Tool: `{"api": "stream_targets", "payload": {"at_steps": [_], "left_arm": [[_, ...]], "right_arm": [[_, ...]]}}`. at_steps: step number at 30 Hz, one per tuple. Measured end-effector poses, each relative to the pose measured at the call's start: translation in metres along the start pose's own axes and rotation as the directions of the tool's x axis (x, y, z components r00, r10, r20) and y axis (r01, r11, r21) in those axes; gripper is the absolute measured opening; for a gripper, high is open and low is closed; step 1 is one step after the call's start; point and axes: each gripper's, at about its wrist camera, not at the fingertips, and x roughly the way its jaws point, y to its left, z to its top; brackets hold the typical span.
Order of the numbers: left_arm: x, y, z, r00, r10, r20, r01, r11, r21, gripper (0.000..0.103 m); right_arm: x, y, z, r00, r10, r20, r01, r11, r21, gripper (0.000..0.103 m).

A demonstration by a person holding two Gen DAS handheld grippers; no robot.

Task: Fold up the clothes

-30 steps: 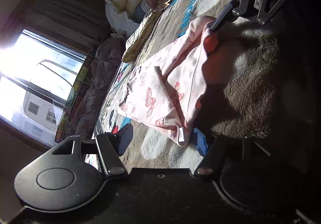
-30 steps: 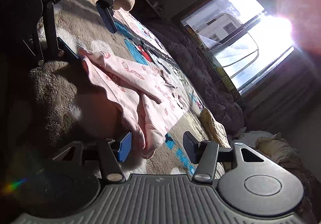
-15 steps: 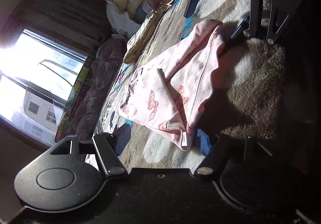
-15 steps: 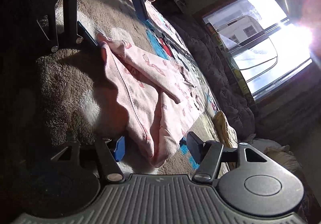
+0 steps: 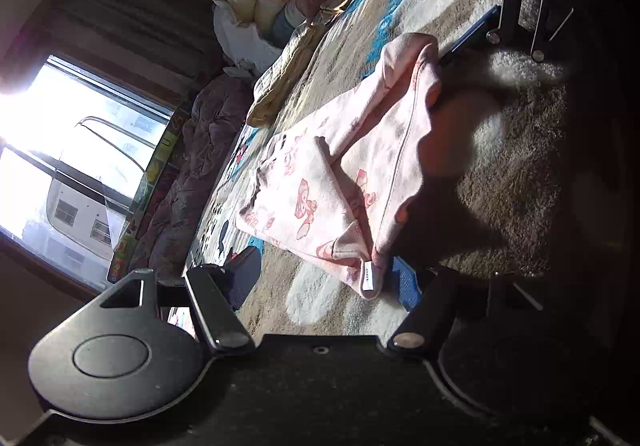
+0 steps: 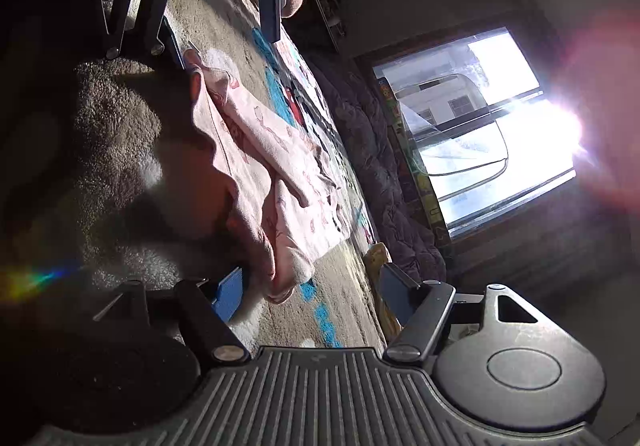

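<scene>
Both grippers have spread and let go over the past second; the left gripper and right gripper now stand open at opposite corners of the garment, half-folded on the rug. Light, limp cotton, probably best pinched at corners or hem.

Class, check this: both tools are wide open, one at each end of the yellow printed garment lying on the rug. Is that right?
Not quite: the garment is pink, not yellow, as the left wrist view shows. The rest holds: the left tool and right tool are wide open at its two ends, on the rug.
</scene>
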Motion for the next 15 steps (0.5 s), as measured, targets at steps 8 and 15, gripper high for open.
{"api": "stream_targets", "payload": {"at_steps": [8, 15], "left_arm": [[0.002, -0.002, 0.005, 1.0, 0.0, 0.002, 0.0, 1.0, 0.004, 0.07], [0.002, -0.002, 0.006, 1.0, 0.001, 0.006, -0.001, 1.0, 0.001, 0.07]], "right_arm": [[0.003, 0.0, 0.005, 0.993, 0.116, 0.029, -0.113, 0.989, -0.094, 0.065], [0.009, -0.007, 0.014, 0.978, 0.209, 0.019, -0.205, 0.972, -0.117, 0.057]]}}
